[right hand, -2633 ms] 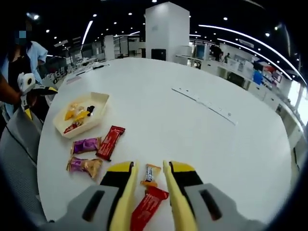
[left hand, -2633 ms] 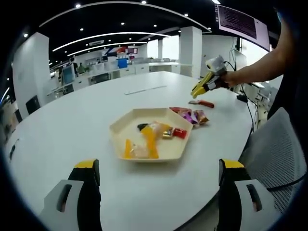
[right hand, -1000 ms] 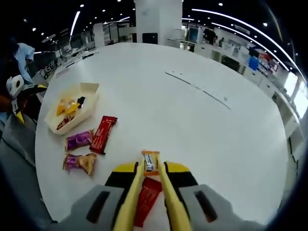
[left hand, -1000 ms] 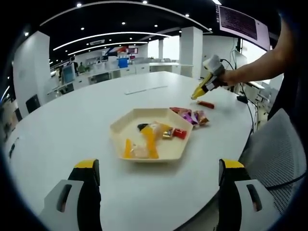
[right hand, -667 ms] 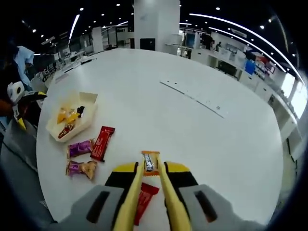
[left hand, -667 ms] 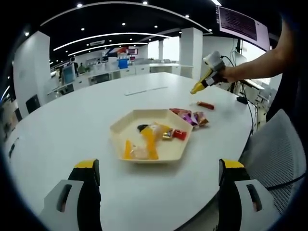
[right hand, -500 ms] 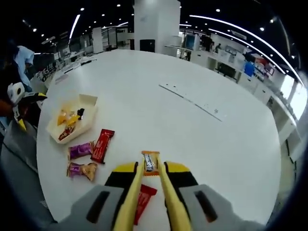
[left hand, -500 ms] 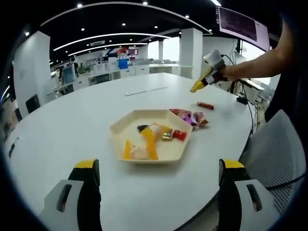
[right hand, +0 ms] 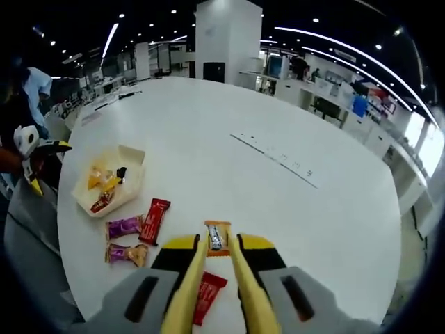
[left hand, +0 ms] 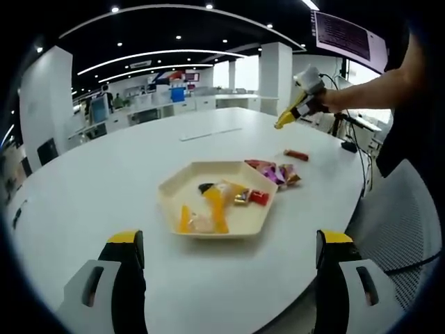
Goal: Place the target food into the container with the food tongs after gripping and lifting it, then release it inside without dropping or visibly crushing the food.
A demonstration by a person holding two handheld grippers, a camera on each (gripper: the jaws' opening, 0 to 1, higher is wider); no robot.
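The orange snack bar [right hand: 217,237] is clamped between the jaws of the right claw [right hand: 217,245] and has been raised clear of the bench [right hand: 292,118] since 2.6 s ago, so carrying comes next. The tray [left hand: 174,197] is seen close up from the left claw [left hand: 226,259], held spread and empty.

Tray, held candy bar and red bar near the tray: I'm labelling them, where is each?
tray [right hand: 132,182], right gripper view, bare front wall.
candy bar [right hand: 217,236], right gripper view, wrapper's middle between the tool's jaws.
red bar [right hand: 155,220], right gripper view, wrapper's middle.
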